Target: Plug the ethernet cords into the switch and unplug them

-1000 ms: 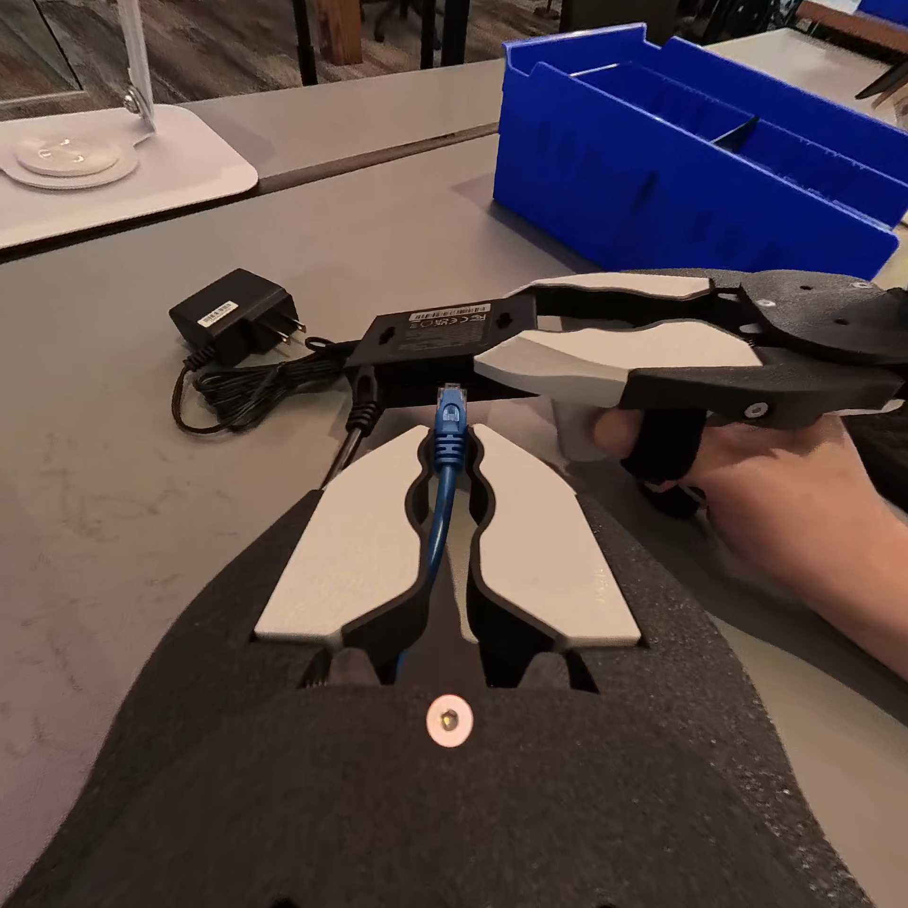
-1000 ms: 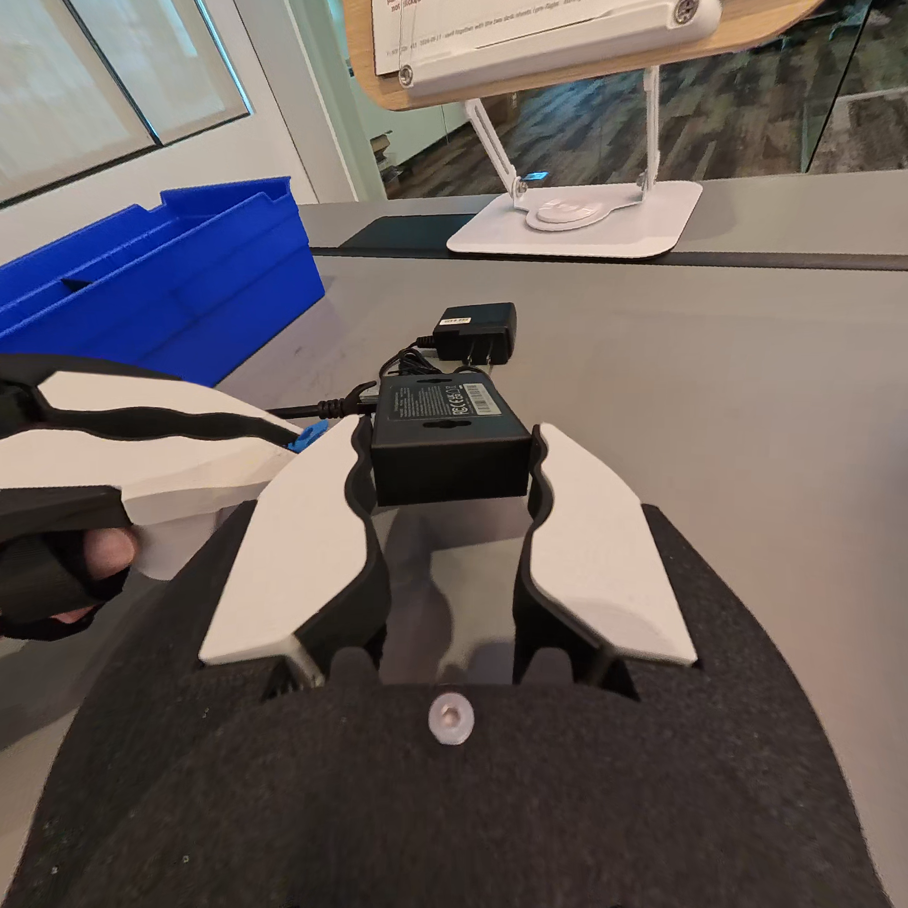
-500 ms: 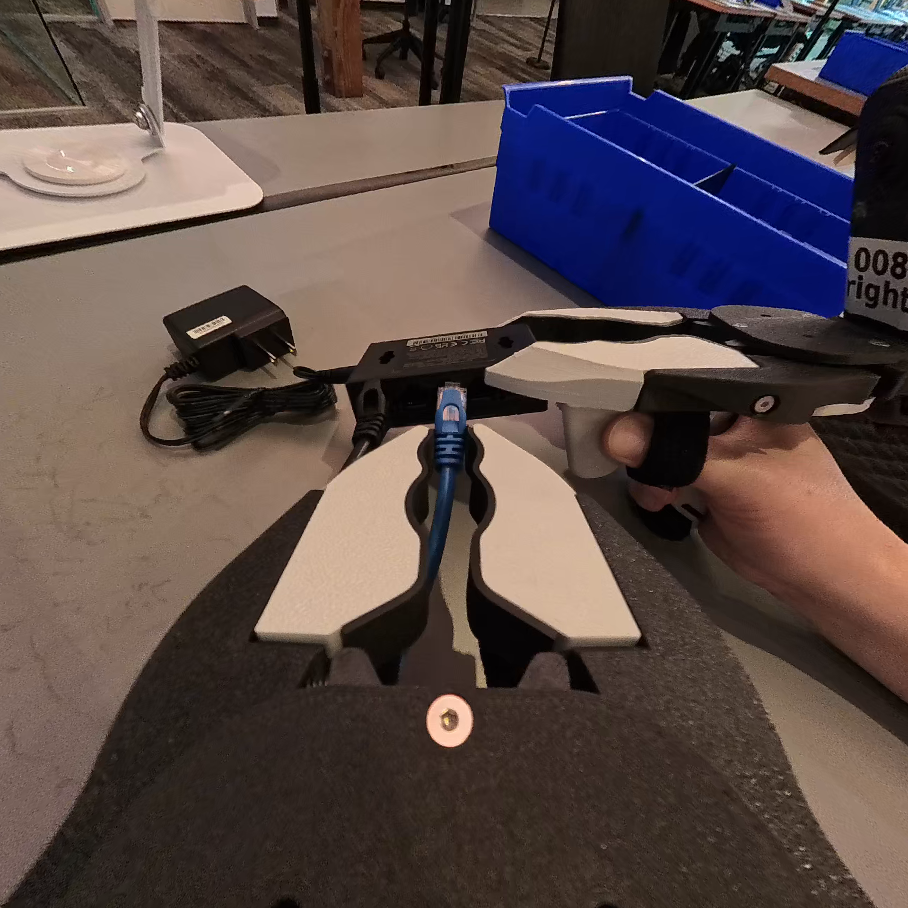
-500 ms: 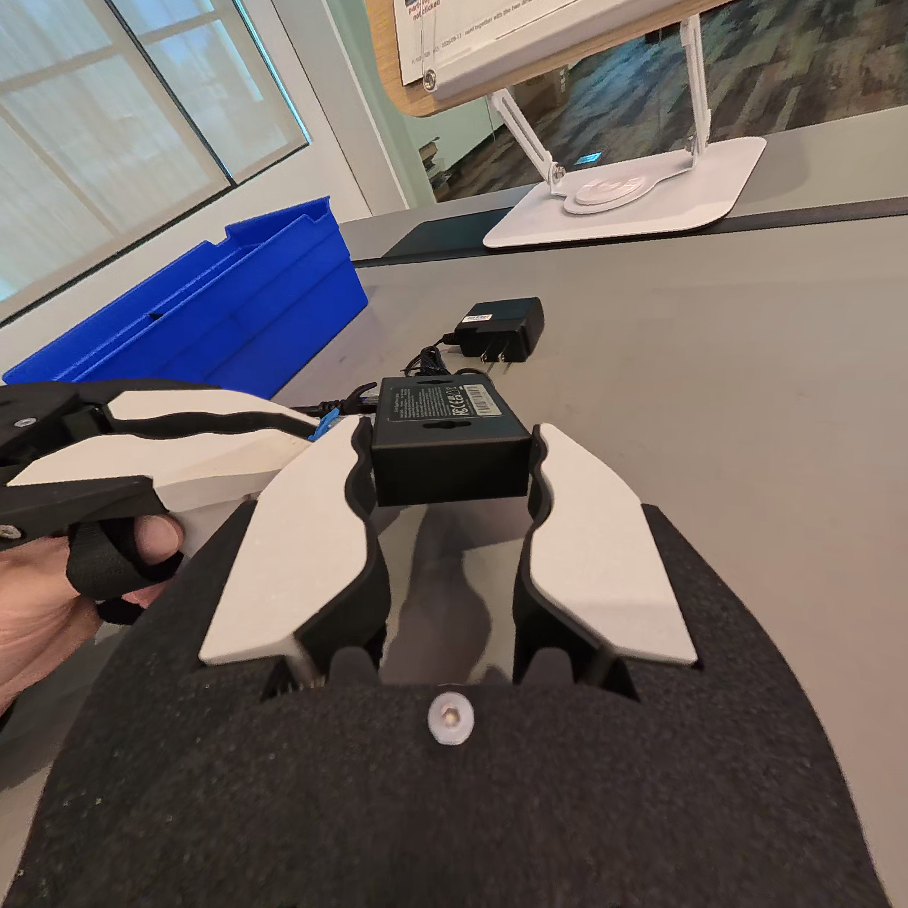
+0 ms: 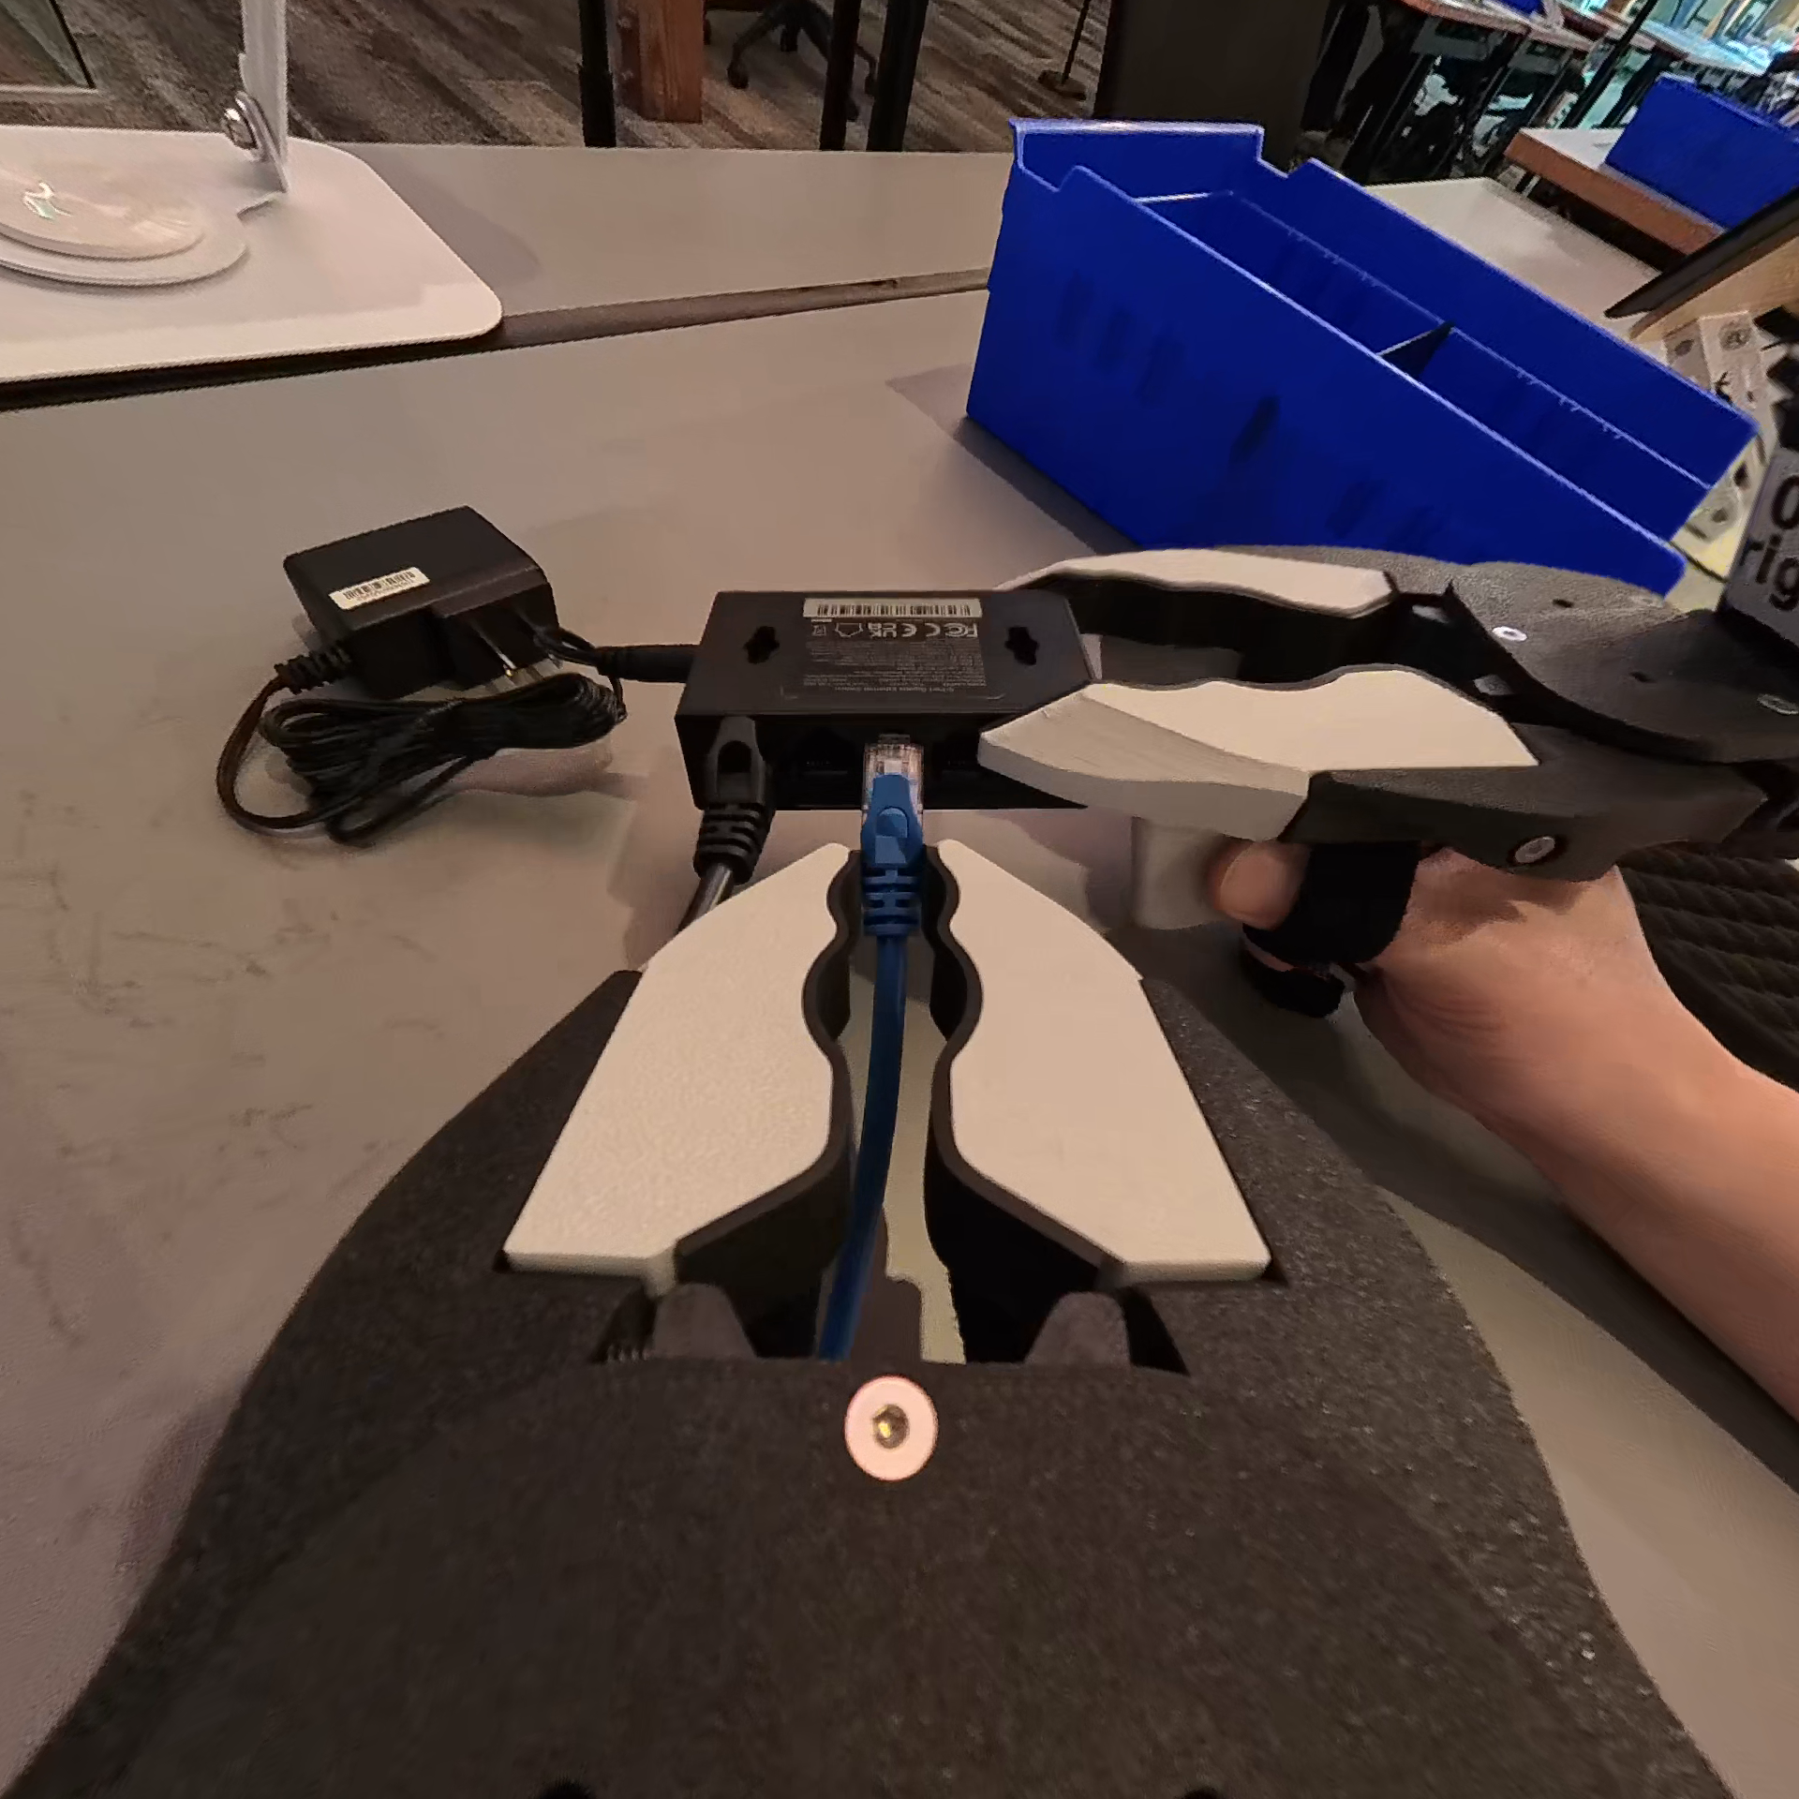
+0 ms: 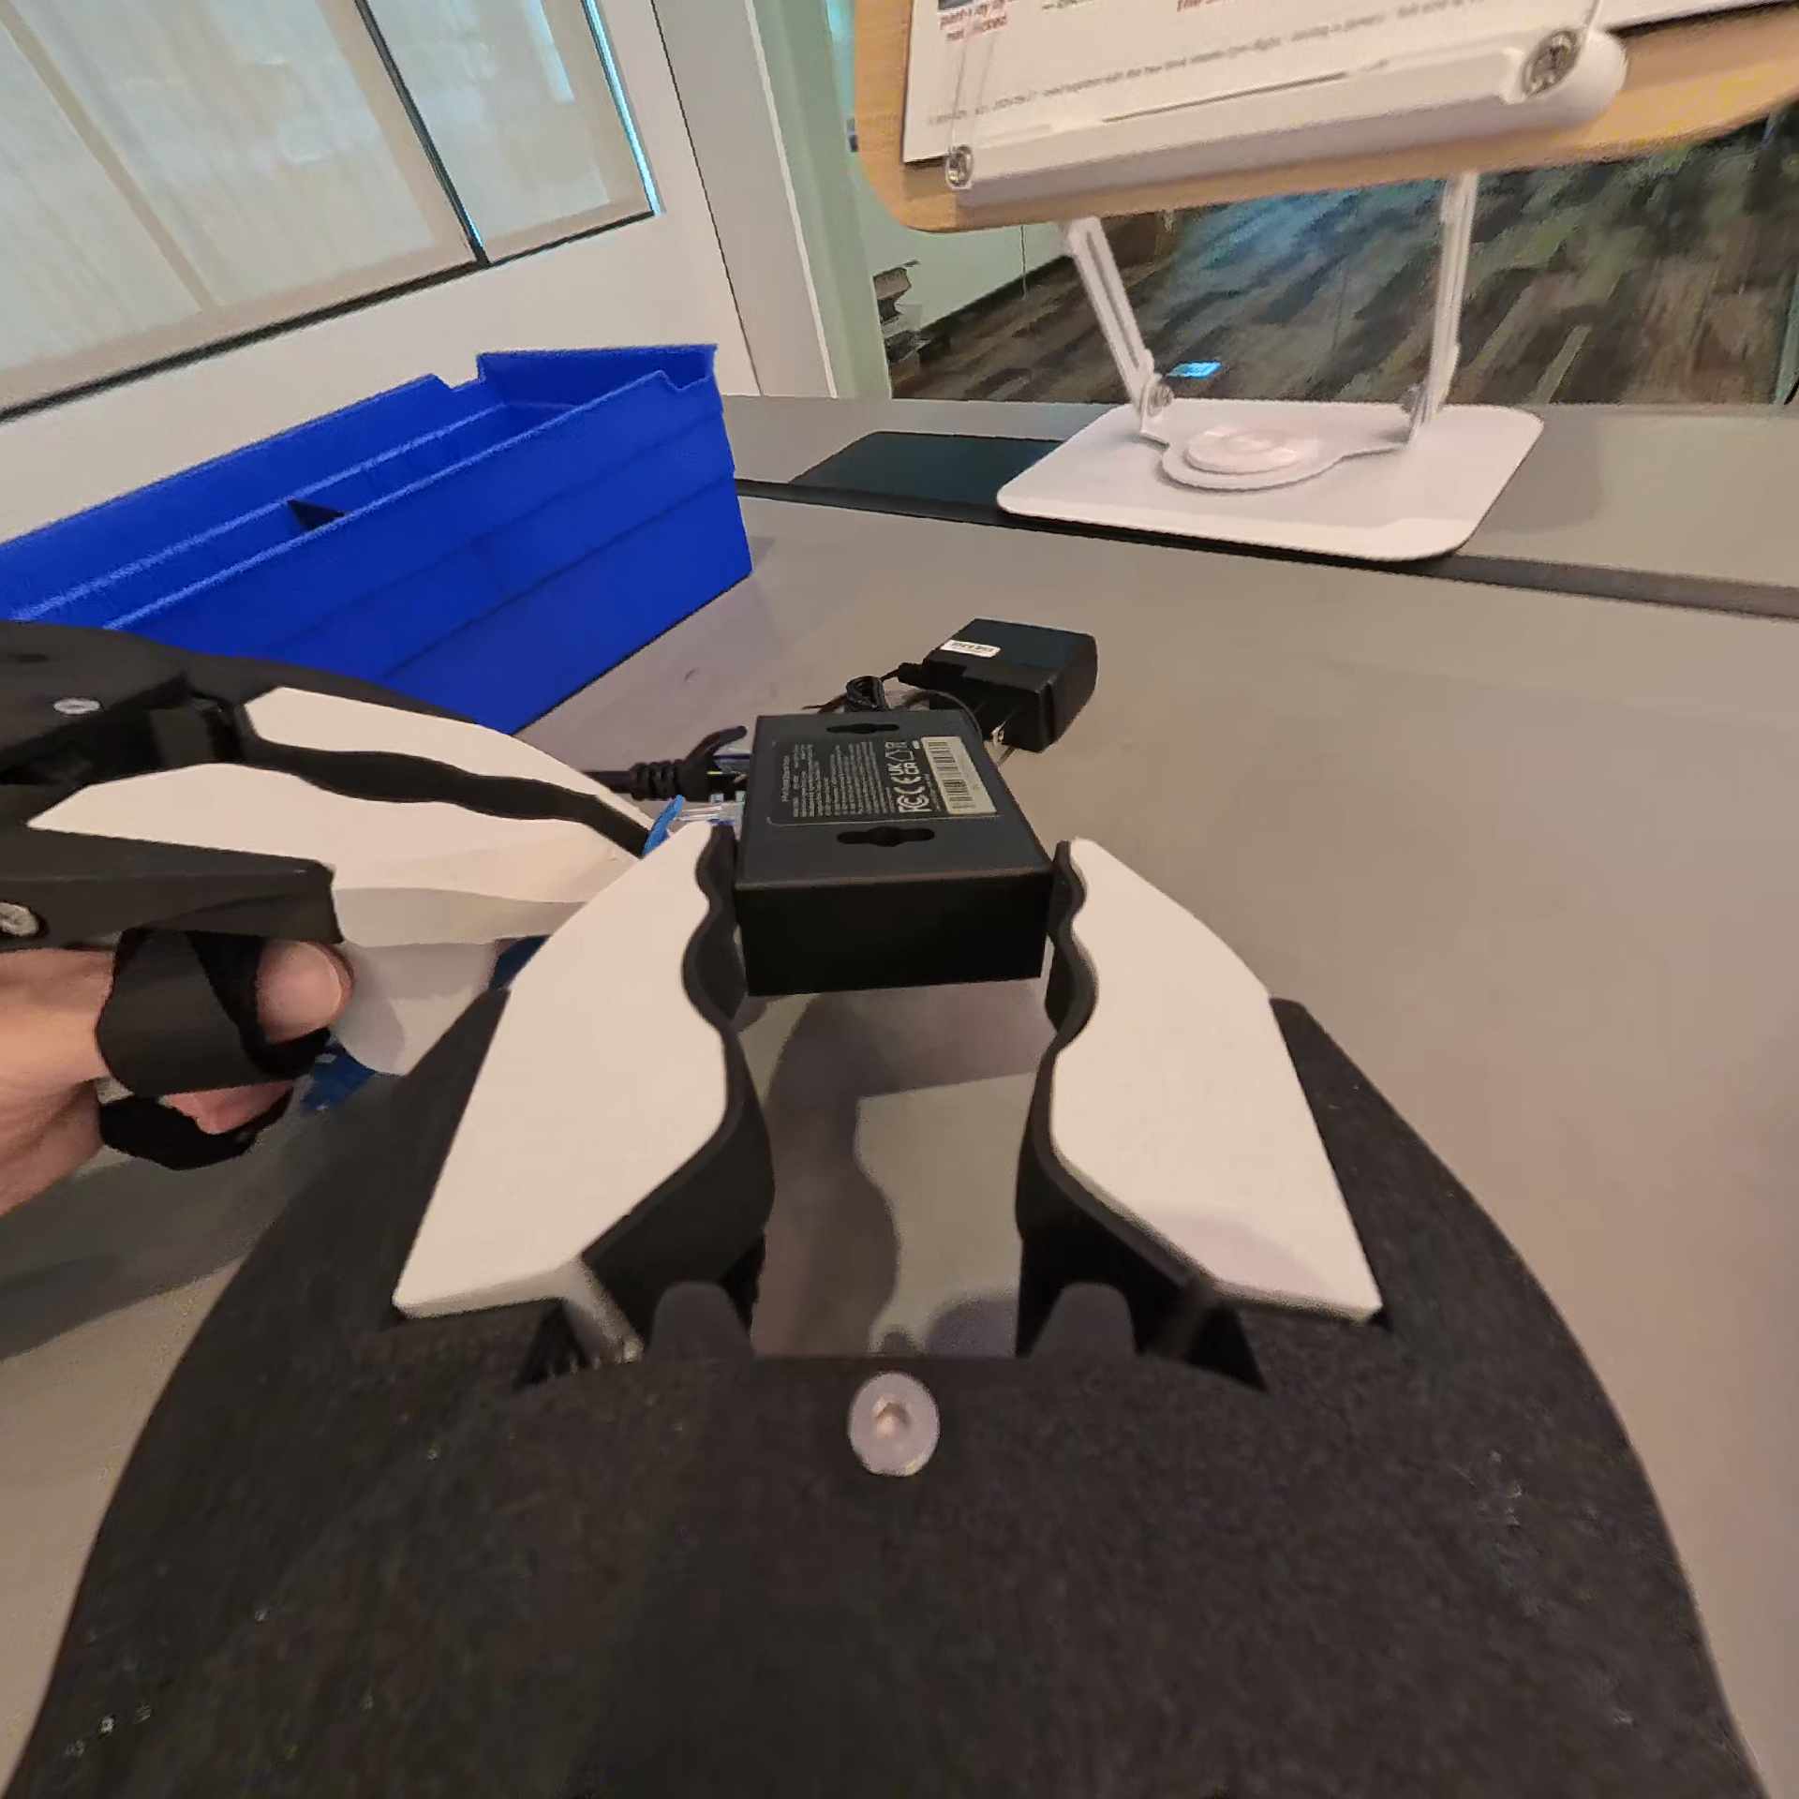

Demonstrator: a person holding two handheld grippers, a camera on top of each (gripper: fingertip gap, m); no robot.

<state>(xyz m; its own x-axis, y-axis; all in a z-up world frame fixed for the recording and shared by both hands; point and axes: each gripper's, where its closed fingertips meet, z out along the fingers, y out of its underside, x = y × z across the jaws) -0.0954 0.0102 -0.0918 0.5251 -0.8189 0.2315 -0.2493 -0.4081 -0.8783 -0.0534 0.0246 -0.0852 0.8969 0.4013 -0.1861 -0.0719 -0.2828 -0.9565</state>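
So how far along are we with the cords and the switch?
One black cord already sits in the leftmost port of the switch. In hand: the left gripper pinches the blue cord, its clear plug at a middle port, not visibly seated, while the right gripper clamps the switch. Left: push it home, then unplug both.

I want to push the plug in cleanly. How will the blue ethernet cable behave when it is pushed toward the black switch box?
The blue ethernet cable likely bends: it curves loosely behind the jaws. Its ribbed boot and clear plug look stiffer, so gripping there helps. The black switch box seems light, but the right gripper braces it.
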